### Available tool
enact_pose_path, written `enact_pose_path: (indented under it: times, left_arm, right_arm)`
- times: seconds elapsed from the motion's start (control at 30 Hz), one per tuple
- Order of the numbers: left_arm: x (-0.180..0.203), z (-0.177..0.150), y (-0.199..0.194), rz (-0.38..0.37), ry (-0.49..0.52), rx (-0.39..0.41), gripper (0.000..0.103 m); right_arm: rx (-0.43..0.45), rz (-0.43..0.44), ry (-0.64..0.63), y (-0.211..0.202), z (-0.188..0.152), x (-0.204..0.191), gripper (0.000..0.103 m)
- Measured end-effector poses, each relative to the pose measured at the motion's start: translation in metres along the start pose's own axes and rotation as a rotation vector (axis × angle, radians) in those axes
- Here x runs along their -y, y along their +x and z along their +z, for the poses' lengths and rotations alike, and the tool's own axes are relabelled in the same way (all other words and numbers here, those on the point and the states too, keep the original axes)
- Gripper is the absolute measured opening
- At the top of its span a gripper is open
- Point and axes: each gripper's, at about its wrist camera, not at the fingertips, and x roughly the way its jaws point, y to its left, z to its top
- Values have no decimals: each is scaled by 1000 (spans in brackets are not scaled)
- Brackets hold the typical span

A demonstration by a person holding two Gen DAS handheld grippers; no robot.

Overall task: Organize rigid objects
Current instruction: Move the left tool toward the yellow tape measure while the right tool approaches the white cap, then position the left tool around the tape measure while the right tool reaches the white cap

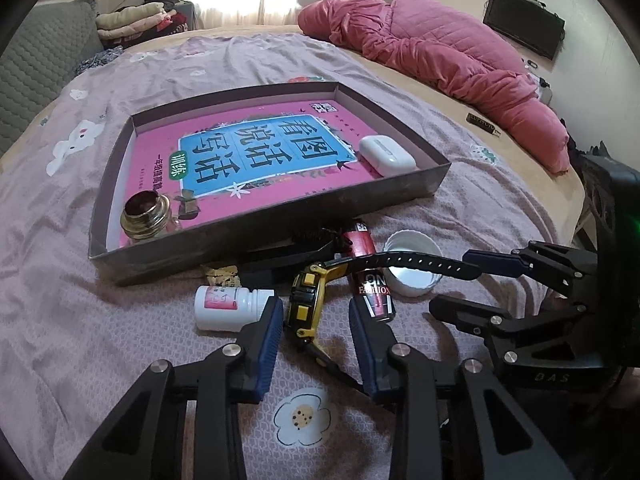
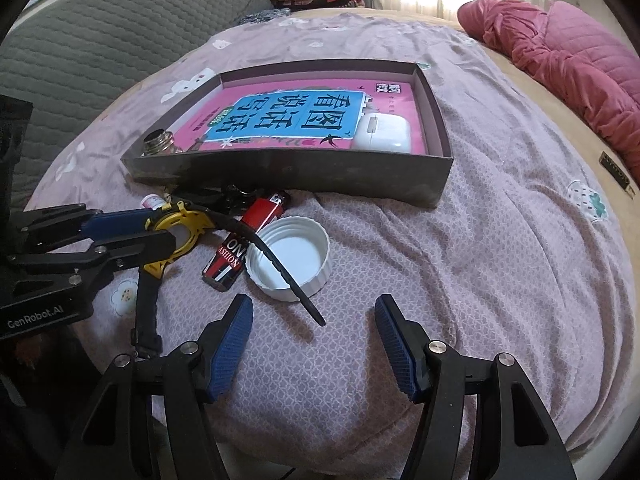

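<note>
A dark cardboard tray (image 1: pixel 280 224) (image 2: pixel 304 168) lies on the bed with a pink book, a white earbud case (image 1: pixel 386 155) (image 2: pixel 382 133) and a brass-necked bottle (image 1: pixel 146 216) (image 2: pixel 160 142) inside. In front of it lie a yellow-and-black watch (image 1: pixel 306 300) (image 2: pixel 180 228), a red lighter (image 1: pixel 370 276) (image 2: pixel 244 244), a white lid (image 1: pixel 414 264) (image 2: pixel 290 258) and a white pill bottle (image 1: pixel 228 306). My left gripper (image 1: pixel 316 316) (image 2: pixel 160 226) is open with its fingers on either side of the watch body. My right gripper (image 2: pixel 314 312) (image 1: pixel 452 282) is open and empty just before the lid.
A pink quilt (image 1: pixel 440 56) (image 2: pixel 560 52) is heaped at the far right of the bed. A small dark bar (image 1: pixel 482 124) (image 2: pixel 616 170) lies near it. Folded clothes (image 1: pixel 132 20) and a grey sofa (image 2: pixel 100 40) stand at the far left.
</note>
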Motion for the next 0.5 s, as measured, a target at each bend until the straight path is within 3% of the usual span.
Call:
enact_pose_path:
  times: [0.5]
  left_arm:
    - [3, 7, 11, 0, 28, -8, 34]
  right_arm:
    - [12, 9, -26, 14, 3, -5, 65]
